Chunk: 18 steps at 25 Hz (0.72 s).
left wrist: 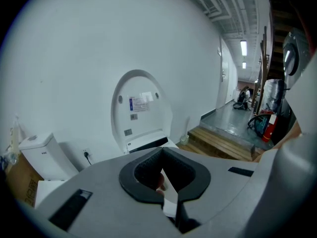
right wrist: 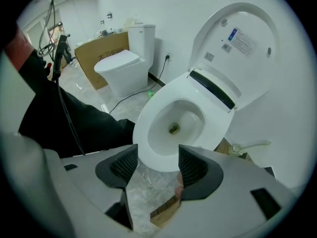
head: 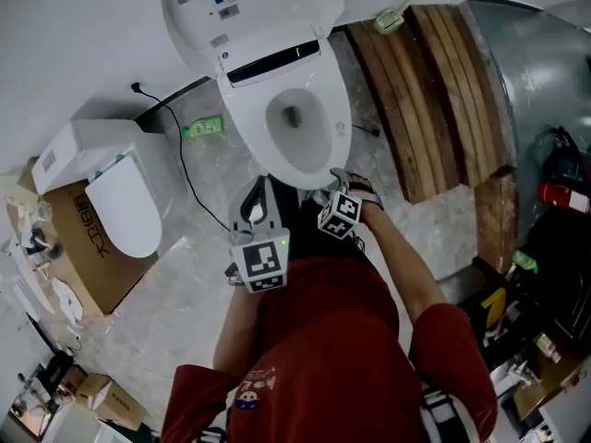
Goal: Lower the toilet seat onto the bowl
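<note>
Grey marbled floor (head: 185, 284), white wall (head: 74, 53) at the far side, wooden steps (head: 434, 90) on the right. The toilet seat (right wrist: 148, 133) lies flat on the bowl, with the lid (head: 249, 7) raised. My right fingers (right wrist: 190, 165) stand apart, the seat's near edge just beyond them. My left fingers (left wrist: 143, 175) are pressed together and empty, just left of that edge.

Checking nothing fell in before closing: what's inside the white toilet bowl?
Only a dark drain hole at the bottom of the white ceramic toilet bowl; the rim hides its near inner wall.
</note>
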Tool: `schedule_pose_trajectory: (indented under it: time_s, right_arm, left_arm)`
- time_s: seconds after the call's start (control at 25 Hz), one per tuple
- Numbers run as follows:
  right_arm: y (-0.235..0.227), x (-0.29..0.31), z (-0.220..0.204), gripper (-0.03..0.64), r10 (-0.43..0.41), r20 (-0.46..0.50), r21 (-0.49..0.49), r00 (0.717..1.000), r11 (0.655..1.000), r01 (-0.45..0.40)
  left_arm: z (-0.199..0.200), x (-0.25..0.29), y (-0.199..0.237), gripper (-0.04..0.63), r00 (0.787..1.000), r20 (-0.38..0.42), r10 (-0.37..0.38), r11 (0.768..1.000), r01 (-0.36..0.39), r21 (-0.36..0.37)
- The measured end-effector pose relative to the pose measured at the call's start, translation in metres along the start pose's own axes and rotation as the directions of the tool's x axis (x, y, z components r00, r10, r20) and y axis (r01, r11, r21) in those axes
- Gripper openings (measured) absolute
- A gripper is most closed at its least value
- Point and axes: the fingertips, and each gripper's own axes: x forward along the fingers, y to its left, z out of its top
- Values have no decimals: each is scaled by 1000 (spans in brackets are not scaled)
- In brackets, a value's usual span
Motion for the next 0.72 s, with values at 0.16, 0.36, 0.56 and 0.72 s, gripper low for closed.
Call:
schedule_pose_trajectory:
  time_s: [0.16,0.36,0.56,0.72]
  right_arm:
    - [-16,-28,15,244,-60,71,68,996,996,55]
    - [-33,-75,38,244,-139,182,178,973,978,106]
    - [-55,-130,62,244,-239,285,292,928,944,153]
    - [-69,-177,77,244,-311,365,373,877,912,168]
  left_arm:
    - [13,-10,-1,11,999,39,12,1000,-12,-4]
    - [30,-27,-7,11,997,82,12,1000,-13,13]
    - [45,-39,-10,11,991,130,9,1000,-11,15]
    - [58,-50,-12,11,985,175,12,1000,-14,7]
